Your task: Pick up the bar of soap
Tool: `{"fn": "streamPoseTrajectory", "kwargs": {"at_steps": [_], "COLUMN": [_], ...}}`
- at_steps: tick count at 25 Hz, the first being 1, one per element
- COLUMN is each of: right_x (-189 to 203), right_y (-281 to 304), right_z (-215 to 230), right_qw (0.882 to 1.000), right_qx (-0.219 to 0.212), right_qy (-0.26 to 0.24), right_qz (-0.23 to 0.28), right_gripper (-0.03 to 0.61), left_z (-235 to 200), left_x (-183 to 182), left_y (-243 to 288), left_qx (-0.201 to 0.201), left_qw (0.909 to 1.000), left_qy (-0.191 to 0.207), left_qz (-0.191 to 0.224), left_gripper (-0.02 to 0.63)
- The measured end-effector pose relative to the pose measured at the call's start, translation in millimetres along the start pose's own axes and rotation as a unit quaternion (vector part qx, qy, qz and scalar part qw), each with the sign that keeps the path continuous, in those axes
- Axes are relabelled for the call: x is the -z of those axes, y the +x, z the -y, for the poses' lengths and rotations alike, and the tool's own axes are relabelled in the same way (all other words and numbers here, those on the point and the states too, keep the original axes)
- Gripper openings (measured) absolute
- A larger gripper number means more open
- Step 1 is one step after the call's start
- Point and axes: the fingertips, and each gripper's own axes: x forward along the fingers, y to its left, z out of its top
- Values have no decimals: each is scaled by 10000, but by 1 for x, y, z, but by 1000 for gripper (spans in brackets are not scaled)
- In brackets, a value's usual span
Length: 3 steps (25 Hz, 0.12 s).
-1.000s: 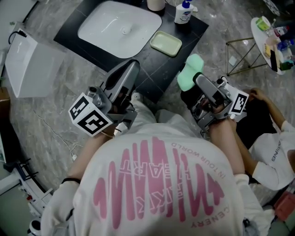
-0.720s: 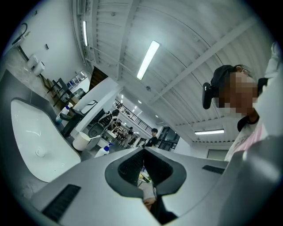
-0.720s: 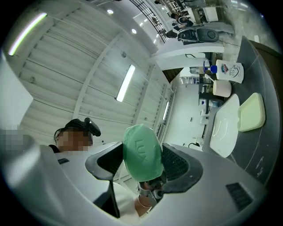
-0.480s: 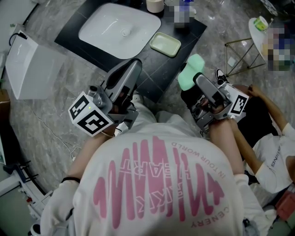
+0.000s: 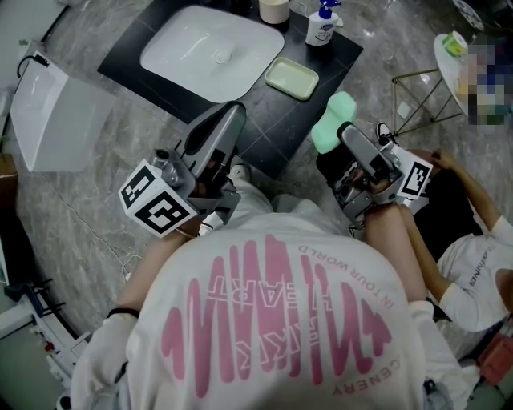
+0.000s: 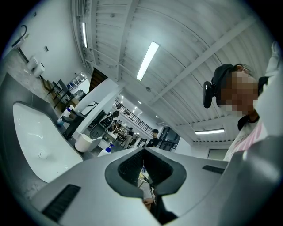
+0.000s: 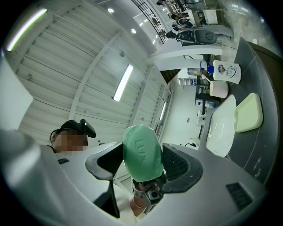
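**Head view: bar of soap sitting tight in the right claw**

Almost nothing is shifting over this last second. The right claw is still clamping the green bar, raised well clear of the empty soap dish on the table, so the pick-up is looking done. The left claw is idling alongside, jaws together, empty, both pointing forward.

Head view: your shirt hid your elbows and the floor under you. The cup was cut off by the top edge, and the bottle label was too small to read. A mosaic patch covered items on the side table. The bar of soap had its near end hidden btwn the right gripper jaws. The seated person ran off the right edge.
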Motion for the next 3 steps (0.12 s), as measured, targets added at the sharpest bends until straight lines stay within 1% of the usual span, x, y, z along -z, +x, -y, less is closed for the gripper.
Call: {"fn": "streamPoseTrajectory", "kwargs": {"at_steps": [3], "right_x": [1], "right_y": [1], "right_z": [0], "right_qw": [10000], "right_qx": [15], "right_qy": [0], "right_qz": [-14], "right_gripper": [282], "left_z": [1], "left_x": [0], "left_y": [0], "left_qx": [13], "left_qw": [10000], "left_qy": [-11], "left_qz": [-2], "left_gripper": [11]}}
